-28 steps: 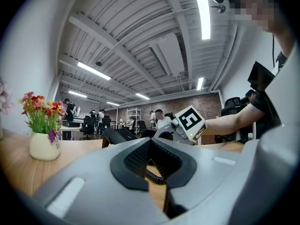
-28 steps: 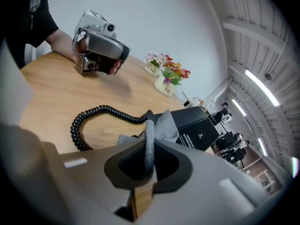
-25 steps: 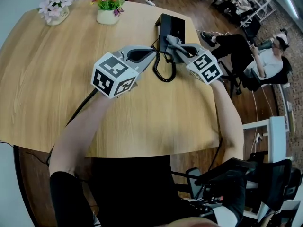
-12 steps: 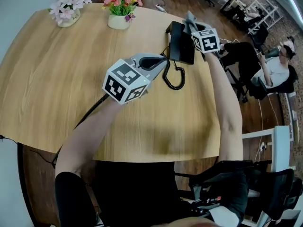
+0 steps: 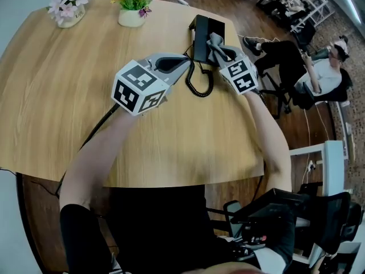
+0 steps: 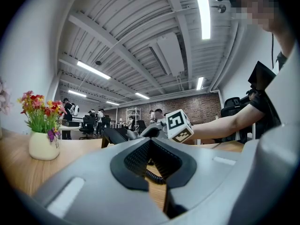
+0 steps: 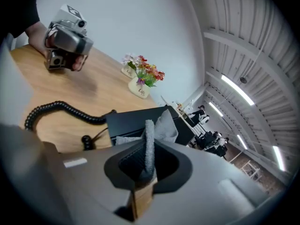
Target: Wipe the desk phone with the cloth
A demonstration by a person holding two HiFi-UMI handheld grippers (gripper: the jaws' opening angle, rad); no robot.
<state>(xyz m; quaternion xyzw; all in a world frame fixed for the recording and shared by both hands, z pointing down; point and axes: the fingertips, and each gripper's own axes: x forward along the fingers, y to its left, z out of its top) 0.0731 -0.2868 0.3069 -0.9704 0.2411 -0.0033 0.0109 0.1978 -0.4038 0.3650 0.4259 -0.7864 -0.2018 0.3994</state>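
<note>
The black desk phone (image 5: pixel 201 27) stands at the table's far right edge, and its coiled cord (image 5: pixel 197 88) loops toward me. My right gripper (image 5: pixel 215 45) is shut on a grey cloth (image 5: pixel 214 39), which lies against the phone's top. In the right gripper view the cloth (image 7: pixel 161 125) stands up between the jaws in front of the phone (image 7: pixel 125 123). My left gripper (image 5: pixel 185 60) hovers just left of the phone, shut with nothing in it. Its tips (image 6: pixel 150 141) meet, and the phone (image 6: pixel 112 136) shows beyond them.
A pot of red and yellow flowers (image 5: pixel 132 16) and a pot of pale flowers (image 5: pixel 68 15) stand at the back of the round wooden table (image 5: pixel 51 101). A person sits on a chair (image 5: pixel 323 68) right of the table. The table's edge drops off just past the phone.
My right gripper has drawn the cloth back along the phone toward me from its far end. The left gripper has stayed beside the phone.
</note>
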